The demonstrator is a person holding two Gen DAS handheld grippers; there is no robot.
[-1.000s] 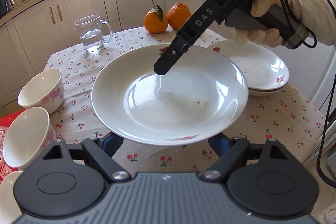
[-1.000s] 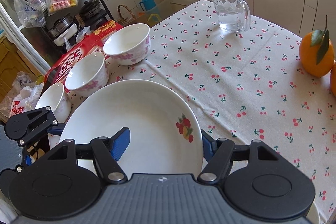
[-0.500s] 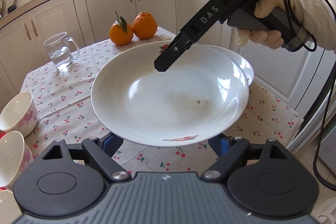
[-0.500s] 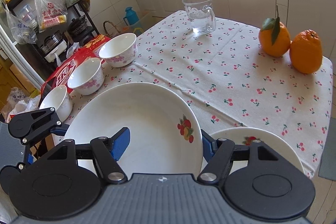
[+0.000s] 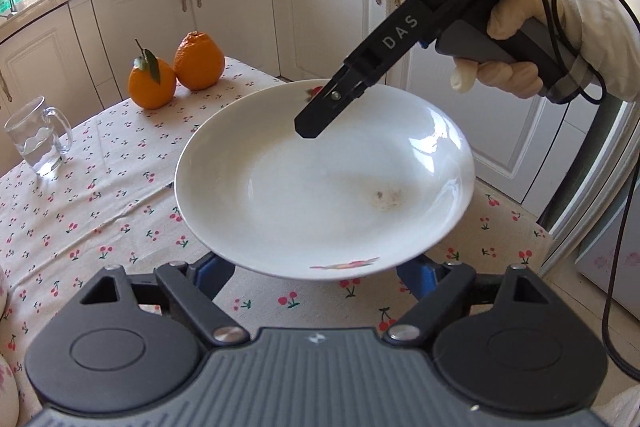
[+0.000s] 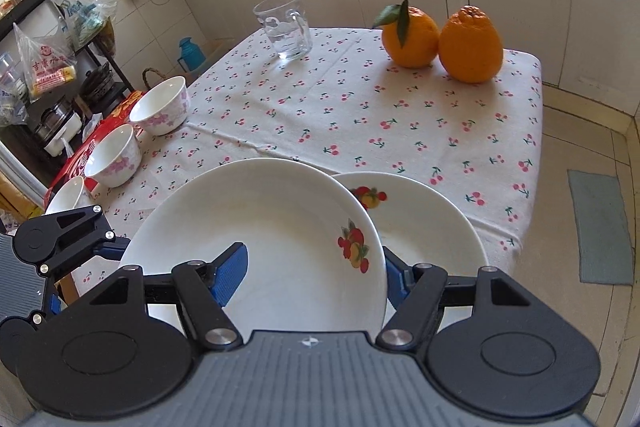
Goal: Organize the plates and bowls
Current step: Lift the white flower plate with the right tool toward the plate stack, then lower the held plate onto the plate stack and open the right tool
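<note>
The right hand-held gripper [image 6: 312,277] grasps the rim of a white plate [image 6: 280,227], one blue finger over it and one under, holding it above the counter [image 6: 360,115]. The left hand-held gripper [image 5: 316,273] reaches beneath the plate's opposite edge; whether its fingers clench it I cannot tell. Ahead of the right one, just beyond and partly under the plate, lies a second plate [image 6: 420,223]. Three bowls [image 6: 160,107] sit far left.

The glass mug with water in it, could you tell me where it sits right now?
The glass mug stands upright at the far side of the table, left of the two oranges in the right wrist view.
</note>
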